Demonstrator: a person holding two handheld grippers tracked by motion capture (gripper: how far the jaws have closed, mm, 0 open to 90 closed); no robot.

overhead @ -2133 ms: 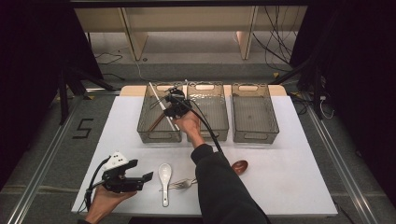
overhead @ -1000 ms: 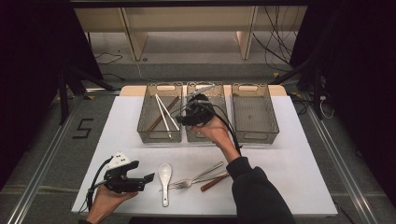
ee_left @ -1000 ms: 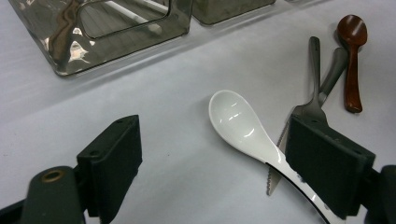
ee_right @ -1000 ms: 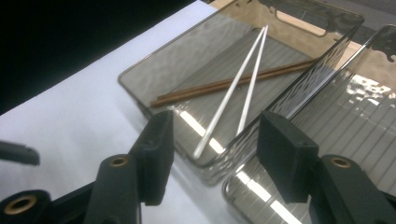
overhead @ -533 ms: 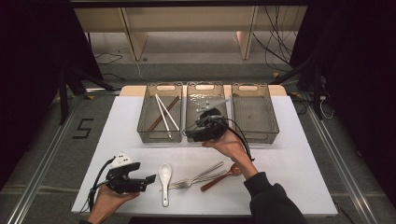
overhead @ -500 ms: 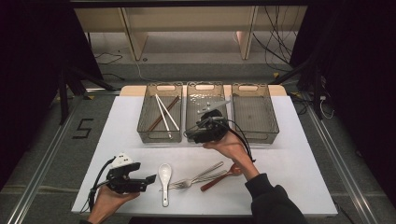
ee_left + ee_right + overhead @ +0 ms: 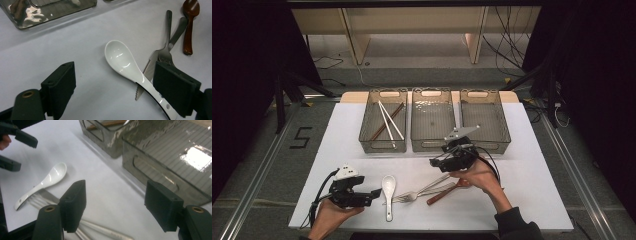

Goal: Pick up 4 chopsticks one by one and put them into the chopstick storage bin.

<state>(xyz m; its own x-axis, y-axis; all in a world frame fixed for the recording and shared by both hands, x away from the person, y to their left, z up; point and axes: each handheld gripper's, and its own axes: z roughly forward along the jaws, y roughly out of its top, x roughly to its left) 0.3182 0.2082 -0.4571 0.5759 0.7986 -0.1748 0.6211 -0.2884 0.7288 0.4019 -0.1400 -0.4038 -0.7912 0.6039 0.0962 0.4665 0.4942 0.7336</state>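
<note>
High view: both tools are held with jaws apart, the right tool (image 7: 451, 159) poised over the fork (image 7: 422, 191), the left tool (image 7: 357, 194) at the white spoon's (image 7: 388, 190) 9 o'clock on the bench (image 7: 532, 190), probably so sorting can be done.

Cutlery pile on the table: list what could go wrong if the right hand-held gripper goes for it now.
1. The fork and knife lie crossed and touching, so the open right hand-held gripper may pinch both or drag one.
2. The white spoon lies over the knife's blade; pulling the knife could shift it.
3. The brown spoon lies close beside them and could get knocked.
</note>
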